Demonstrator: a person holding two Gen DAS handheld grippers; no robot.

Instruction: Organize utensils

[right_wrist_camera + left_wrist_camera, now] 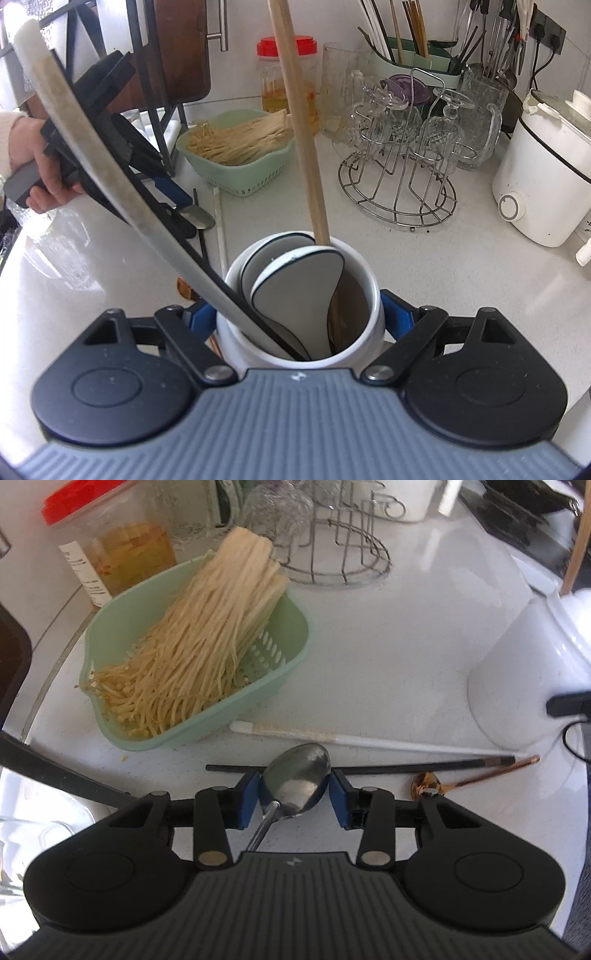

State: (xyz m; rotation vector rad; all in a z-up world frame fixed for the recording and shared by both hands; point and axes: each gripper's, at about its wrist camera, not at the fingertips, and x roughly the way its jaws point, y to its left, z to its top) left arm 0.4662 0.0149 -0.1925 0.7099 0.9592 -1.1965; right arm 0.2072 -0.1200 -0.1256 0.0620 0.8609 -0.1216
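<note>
The white counter point(388, 657) carries a mint green colander point(284, 664) heaped with pale enoki mushrooms point(207, 635), set toward its back left. A white utensil crock point(299, 343), near the front edge, holds two flat paddles, wooden chopsticks and a long pale handle; the right gripper point(299, 317) clamps its sides. The steel spoon point(299, 779), dull and smeared, lies at the counter's front between the left gripper point(295, 794) pads, left pad touching, right pad apart: not yet gripped.
</note>
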